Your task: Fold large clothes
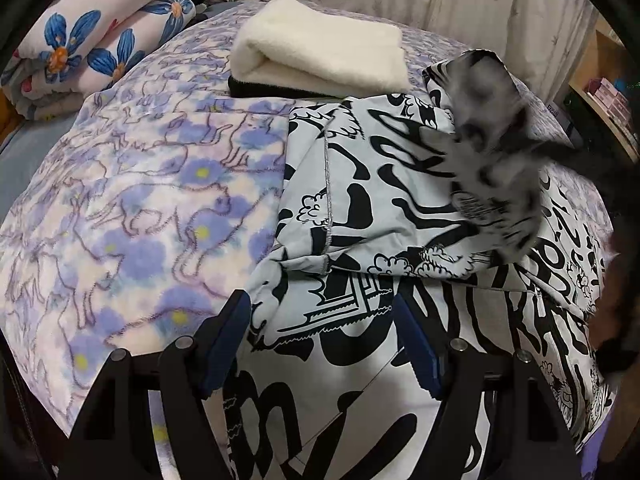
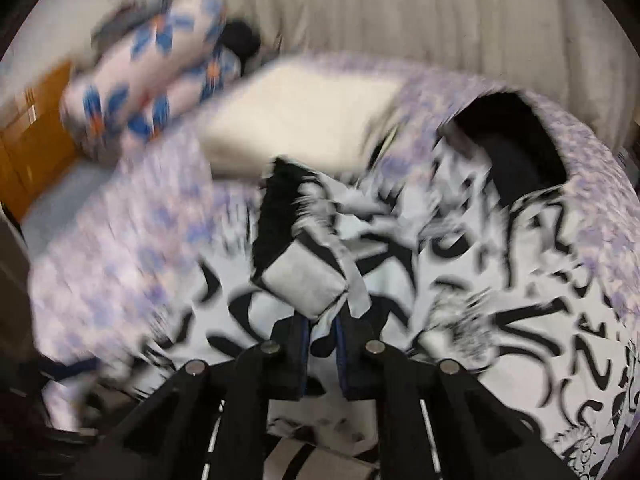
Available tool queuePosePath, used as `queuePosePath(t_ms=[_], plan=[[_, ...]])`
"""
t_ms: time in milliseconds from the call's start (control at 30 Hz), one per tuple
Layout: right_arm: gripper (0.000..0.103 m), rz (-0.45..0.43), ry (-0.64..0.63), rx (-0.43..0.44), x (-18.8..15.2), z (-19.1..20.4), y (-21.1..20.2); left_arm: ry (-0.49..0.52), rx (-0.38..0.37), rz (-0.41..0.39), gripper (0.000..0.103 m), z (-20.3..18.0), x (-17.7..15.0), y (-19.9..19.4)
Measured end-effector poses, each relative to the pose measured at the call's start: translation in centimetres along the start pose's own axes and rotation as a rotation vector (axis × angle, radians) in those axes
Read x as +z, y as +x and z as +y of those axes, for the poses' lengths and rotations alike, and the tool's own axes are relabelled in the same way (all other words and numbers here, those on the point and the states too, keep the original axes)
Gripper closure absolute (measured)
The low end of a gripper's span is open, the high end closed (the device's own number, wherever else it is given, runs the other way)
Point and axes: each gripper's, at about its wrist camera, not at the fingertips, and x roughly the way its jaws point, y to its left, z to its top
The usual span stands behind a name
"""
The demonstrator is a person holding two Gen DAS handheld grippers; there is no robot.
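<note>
I see big black graffiti lettering printed all over the white garment [image 1: 360, 208], but I can't make out one sure word. Toward the bed's [image 1: 120, 200] near right corner, some strokes look like "RA".

Left tongs [image 1: 326, 344] spread wide; right tongs [image 2: 322, 348] clamped (cloth pinched).

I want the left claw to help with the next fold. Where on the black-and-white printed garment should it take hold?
Probably the garment's near left edge, where it lies over the purple blanket. That border is free and slightly raised. Come in from the blanket side with the left claw, open above the cloth, and slide one finger under.
</note>
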Motion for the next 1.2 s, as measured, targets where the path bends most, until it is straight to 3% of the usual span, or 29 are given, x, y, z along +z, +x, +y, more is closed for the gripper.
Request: queuePosePath(t_ms=[67,167,267,333,400,467,667,733,867,1000,1100,1133,1167,1200], plan=[[0.093,-0.054,0.078,0.017,0.4,-2.3,-3.3,0.003,-0.005,-0.006,0.031,-0.2,0.0,-0.2],[0.092,-0.066,0.187,0.011,-0.7,-6.2,-6.4,0.019,-0.011,-0.012,0.031,-0.8,-0.1,-0.5],[0.092,-0.007,0.275,-0.041,-4.0,-9.6,-7.0,0.041,-0.014,-0.013,0.031,-1.4,-0.2,-0.5],[0.09,0.079,0.315,-0.087,-7.0,-11.3,-5.7,0.052,-0.016,-0.01,0.031,-1.6,-0.2,-0.3],[0.081,0.221,0.35,-0.146,-10.4,-13.0,-3.5,0.068,-0.021,-0.003,0.031,-2.0,-0.1,-0.2],[0.069,0.272,0.376,-0.156,-12.5,-14.1,-2.9,0.093,-0.029,0.004,0.031,-2.4,0.2,-0.1],[0.042,0.179,0.406,-0.115,-11.9,-15.8,-5.3,0.149,-0.054,0.024,0.027,-1.7,3.3,1.1],[0.038,0.141,0.426,-0.106,-10.9,-16.9,-5.4,0.142,-0.045,0.033,0.027,-1.0,4.8,2.3],[0.037,0.174,0.46,-0.121,-9.0,-19.5,-2.5,0.127,-0.063,0.072,0.027,0.3,8.2,5.7],[0.037,0.242,0.518,-0.032,-8.6,-21.2,1.4,0.099,-0.073,0.121,0.027,1.2,11.0,9.7],[0.037,0.239,0.5,0.002,-8.6,-20.5,2.5,0.1,-0.1,0.198,0.027,1.1,11.8,12.8],[0.042,0.229,0.479,-0.003,-8.5,-20.1,2.7,0.1,-0.1,0.215,0.027,1.2,11.9,13.7],[0.057,0.226,0.449,-0.017,-8.2,-19.6,2.8,0.095,-0.106,0.225,0.027,1.1,12.0,14.2],[0.064,0.227,0.413,-0.026,-7.9,-19.0,3.0,0.086,-0.116,0.229,0.027,1.1,12.1,14.7]])
